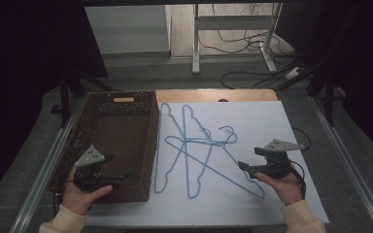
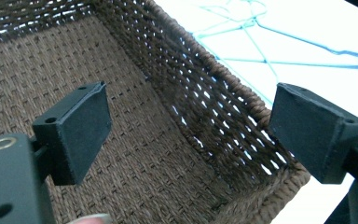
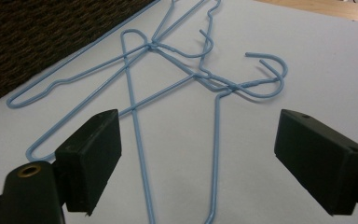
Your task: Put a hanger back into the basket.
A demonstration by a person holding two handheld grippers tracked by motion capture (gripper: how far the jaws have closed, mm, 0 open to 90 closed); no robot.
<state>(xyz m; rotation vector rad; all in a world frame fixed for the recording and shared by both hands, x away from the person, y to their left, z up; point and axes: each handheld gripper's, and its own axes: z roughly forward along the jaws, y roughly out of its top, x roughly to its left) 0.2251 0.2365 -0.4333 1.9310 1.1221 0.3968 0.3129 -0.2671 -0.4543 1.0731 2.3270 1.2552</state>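
Observation:
Three light-blue wire hangers (image 1: 194, 145) lie tangled on a white sheet (image 1: 257, 121), just right of a brown wicker basket (image 1: 121, 136). My left gripper (image 1: 122, 175) hovers over the basket's near right corner, jaws open and empty. In the left gripper view its pads straddle the basket's rim (image 2: 242, 93), with the hangers (image 2: 261, 42) beyond. My right gripper (image 1: 243, 167) is held low at the sheet's right side, pointing left at the hangers. In the right gripper view the jaws (image 3: 200, 158) stand open with hanger wires (image 3: 191, 77) on the sheet ahead of them, untouched.
The basket (image 3: 37, 37) is empty inside. A strip of wooden tabletop (image 1: 213, 94) shows behind the sheet. Metal rails run along both table sides. Beyond the table are a white frame's legs (image 1: 196, 43) and cables on the floor.

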